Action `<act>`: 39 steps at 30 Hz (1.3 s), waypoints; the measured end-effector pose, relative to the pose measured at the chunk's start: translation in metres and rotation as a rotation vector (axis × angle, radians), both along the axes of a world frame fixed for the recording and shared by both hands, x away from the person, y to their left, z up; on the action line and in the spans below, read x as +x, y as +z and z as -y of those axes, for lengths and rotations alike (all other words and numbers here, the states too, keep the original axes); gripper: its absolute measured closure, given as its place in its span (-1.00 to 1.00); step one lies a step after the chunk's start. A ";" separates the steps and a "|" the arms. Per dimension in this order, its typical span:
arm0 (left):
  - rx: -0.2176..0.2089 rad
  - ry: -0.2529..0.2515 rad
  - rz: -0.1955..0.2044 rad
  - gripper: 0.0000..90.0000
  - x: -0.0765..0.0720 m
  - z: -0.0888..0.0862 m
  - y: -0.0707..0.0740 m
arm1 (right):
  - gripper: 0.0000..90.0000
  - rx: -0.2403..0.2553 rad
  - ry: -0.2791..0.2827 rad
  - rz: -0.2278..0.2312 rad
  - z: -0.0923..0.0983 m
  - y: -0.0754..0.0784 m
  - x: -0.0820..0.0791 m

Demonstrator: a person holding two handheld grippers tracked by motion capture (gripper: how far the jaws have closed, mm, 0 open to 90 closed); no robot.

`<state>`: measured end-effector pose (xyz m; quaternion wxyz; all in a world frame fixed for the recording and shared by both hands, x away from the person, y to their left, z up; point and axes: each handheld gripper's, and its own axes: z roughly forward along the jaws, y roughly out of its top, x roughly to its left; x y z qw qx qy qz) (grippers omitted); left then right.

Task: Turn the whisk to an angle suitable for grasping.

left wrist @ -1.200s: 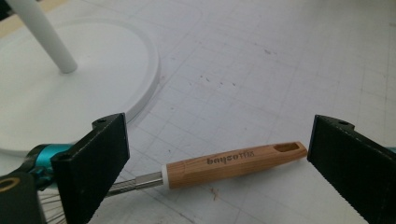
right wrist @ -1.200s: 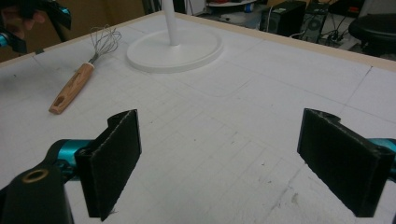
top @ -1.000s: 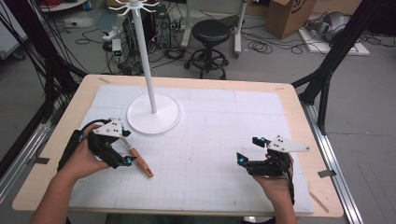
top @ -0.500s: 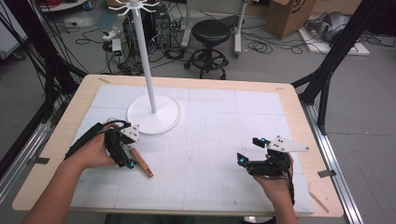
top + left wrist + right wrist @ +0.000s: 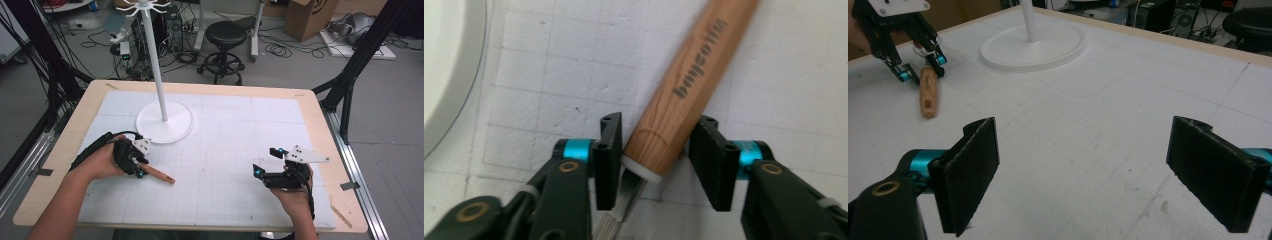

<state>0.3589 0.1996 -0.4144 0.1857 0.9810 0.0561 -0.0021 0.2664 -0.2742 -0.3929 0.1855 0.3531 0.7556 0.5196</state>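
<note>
A tool with a light wooden handle (image 5: 159, 174) lies on the white gridded mat at the left. My left gripper (image 5: 137, 167) points down over its near end. In the left gripper view the handle (image 5: 684, 95), printed with dark lettering, sits between the two black jaws. Both pads touch its sides just above a white collar and a grey metal shank (image 5: 624, 200). These jaws have just been closing on it. My right gripper (image 5: 266, 160) rests low over the mat at the right, open, with nothing between its pads (image 5: 973, 170). Across the mat it sees the left gripper (image 5: 920, 67) on the handle (image 5: 928, 95).
A white stand with a round base (image 5: 164, 122) and a tall pole (image 5: 155, 65) rises at the back left of the mat, close behind my left hand. The wooden table edge (image 5: 320, 125) frames the mat. A stool and cables are on the floor beyond.
My left gripper came down and a little forward onto the near end of the wooden handle, and its jaws closed on it. The right gripper has stayed put.
</note>
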 end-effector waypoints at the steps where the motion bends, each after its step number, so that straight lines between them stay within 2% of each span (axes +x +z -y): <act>1: 0.000 0.000 0.000 0.36 0.000 0.000 0.000 | -0.73 0.000 0.000 0.000 0.000 0.000 0.000; 9: 0.012 0.007 0.010 0.55 -0.008 0.009 0.001 | -0.73 -0.005 0.002 0.002 -0.002 0.001 -0.001; 14: 0.016 0.010 0.021 0.55 -0.010 0.011 0.002 | -0.73 -0.009 0.004 0.001 -0.003 0.001 -0.001; 19: -0.002 0.011 0.023 0.56 -0.011 0.017 0.001 | -0.73 -0.010 0.006 0.003 -0.003 0.002 -0.001; 30: -0.010 0.016 0.030 0.56 -0.012 0.022 0.001 | -0.73 -0.005 0.005 0.009 -0.001 0.003 -0.002; 33: -0.046 0.036 0.048 0.56 -0.012 0.018 0.009 | -0.73 -0.004 0.003 0.011 -0.001 0.004 -0.002; 34: -0.046 0.036 0.048 0.56 -0.012 0.018 0.009 | -0.73 -0.003 0.003 0.010 -0.001 0.004 -0.002; 35: -0.086 0.059 0.068 0.56 -0.012 0.015 0.015 | -0.72 -0.002 0.004 0.008 -0.001 0.004 -0.002; 36: -0.086 0.059 0.068 0.56 -0.012 0.015 0.015 | -0.72 -0.002 0.004 0.008 -0.001 0.004 -0.002; 38: -0.132 0.100 0.097 0.56 -0.012 0.010 0.024 | -0.72 0.000 0.003 0.012 -0.001 0.004 -0.002; 39: -0.132 0.100 0.097 0.56 -0.012 0.010 0.024 | -0.72 -0.001 0.002 0.012 -0.001 0.004 -0.002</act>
